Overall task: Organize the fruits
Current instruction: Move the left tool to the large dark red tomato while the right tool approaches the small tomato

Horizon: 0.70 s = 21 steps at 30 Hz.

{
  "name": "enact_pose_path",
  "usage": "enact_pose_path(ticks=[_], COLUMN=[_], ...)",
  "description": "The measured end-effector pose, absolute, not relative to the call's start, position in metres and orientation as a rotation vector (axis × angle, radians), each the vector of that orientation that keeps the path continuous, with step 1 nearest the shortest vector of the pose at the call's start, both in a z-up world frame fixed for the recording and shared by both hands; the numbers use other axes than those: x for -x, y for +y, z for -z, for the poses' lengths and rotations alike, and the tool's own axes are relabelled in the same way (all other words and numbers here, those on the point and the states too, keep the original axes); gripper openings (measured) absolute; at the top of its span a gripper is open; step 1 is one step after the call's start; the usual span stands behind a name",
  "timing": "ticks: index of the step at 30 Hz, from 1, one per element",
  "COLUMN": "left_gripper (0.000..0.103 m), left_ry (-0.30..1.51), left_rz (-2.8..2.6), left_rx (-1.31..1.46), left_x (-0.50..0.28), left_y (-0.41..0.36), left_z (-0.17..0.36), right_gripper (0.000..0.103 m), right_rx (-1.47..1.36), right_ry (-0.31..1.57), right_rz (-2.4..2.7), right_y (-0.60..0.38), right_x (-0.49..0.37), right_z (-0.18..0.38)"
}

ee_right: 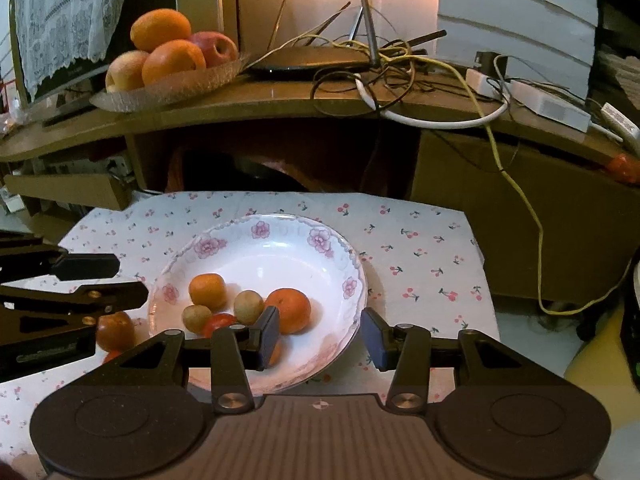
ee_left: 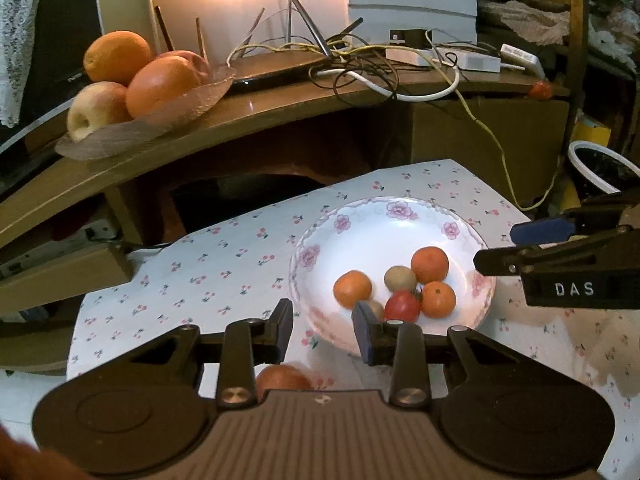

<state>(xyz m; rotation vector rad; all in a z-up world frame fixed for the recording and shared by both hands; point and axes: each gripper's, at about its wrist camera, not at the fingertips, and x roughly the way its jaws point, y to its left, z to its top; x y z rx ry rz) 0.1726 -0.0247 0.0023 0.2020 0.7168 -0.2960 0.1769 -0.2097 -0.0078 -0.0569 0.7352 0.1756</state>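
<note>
Fruits [ee_right: 288,310] fill the plate [ee_right: 344,252] beneath both parted hand-held grippers.

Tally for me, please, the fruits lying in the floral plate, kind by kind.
Tangerines: 3
Brown fruits: 2
Tomato: 1
Total: 6

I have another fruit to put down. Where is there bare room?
Free: the far half of the plate behind the tangerines, and the cloth right of it. Crowded: the plate's near side and the glass dish.
</note>
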Motion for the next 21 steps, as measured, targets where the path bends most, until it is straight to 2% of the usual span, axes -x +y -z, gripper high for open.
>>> enact_pose_path(ticks=[13, 21], left_gripper=[0.041, 0.041], left_ry=[0.759, 0.777], left_rz=[0.224, 0.230], left_rx=[-0.186, -0.158], left_x=[-0.147, -0.149], left_y=[0.032, 0.052], left_z=[0.003, 0.009], right_gripper=[0.048, 0.050], right_rx=[0.141, 0.183], right_ry=[0.778, 0.807], right_rz=[-0.422, -0.483], right_y=[-0.140, -0.101], right_x=[-0.137, -0.152], right_z=[0.021, 0.041])
